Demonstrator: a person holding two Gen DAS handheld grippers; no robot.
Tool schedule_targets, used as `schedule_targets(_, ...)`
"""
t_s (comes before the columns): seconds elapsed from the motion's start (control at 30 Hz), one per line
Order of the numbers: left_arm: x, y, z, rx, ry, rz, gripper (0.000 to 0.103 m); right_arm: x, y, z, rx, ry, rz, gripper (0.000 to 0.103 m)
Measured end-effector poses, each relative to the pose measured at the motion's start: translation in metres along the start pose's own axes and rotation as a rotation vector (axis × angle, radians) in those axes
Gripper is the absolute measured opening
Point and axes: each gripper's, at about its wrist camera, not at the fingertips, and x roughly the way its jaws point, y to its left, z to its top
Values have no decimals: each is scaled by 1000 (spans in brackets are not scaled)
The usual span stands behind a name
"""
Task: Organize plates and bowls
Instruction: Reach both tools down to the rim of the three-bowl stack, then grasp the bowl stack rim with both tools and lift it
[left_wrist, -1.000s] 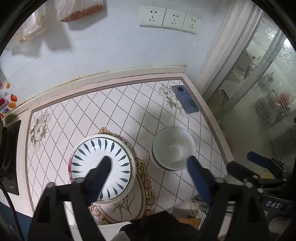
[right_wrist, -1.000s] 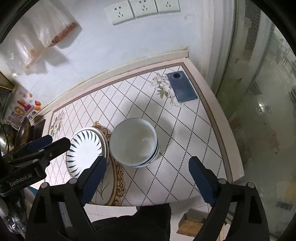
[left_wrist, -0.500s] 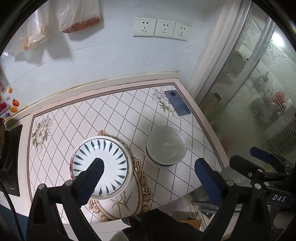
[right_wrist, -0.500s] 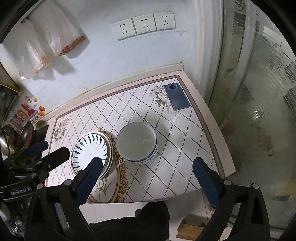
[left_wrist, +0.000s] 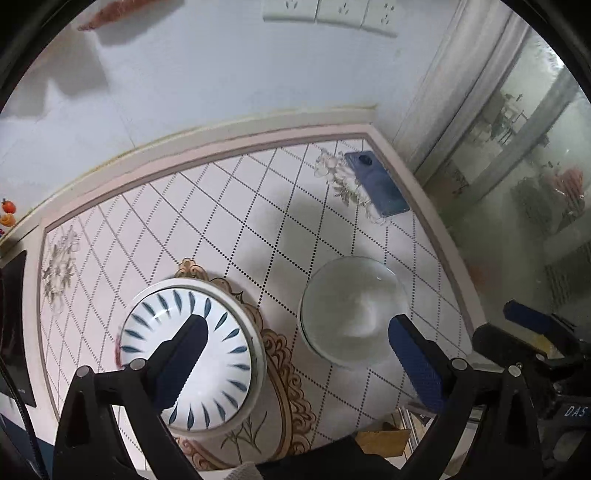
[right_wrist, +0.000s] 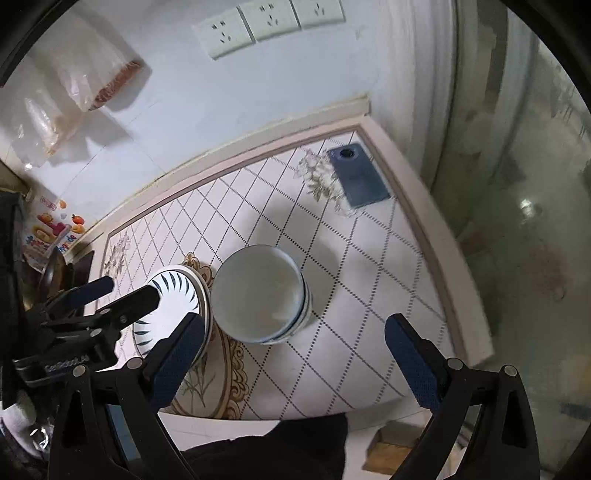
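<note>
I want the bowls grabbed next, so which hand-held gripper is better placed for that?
Probably the right hand-held gripper: it is open, with the stacked bowls centred ahead of its fingers. The left hand-held gripper, also open, sits more over the plates.

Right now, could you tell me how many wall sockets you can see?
3, in a row on the wall above the counter: left, middle, right. None looks hidden.

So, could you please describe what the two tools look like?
Both the left tool and the right tool have black angular frames with silver bolts and textured dark-blue pads. Seen from each other's cameras, white lettering marks their bodies.
</note>
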Motion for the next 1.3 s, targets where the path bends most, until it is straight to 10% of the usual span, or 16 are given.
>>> schedule_targets(0.47,120,9,30,-46,279,-117,99,130,-43,14,156,229,230,100)
schedule_targets(0.9,167,0,25,-42,390,-237,59,207,-57,2,262,330,409,99)
schedule_targets(1.3,171,-6,29,-60,373,-277,46,226,-52,6,276,329,409,59)
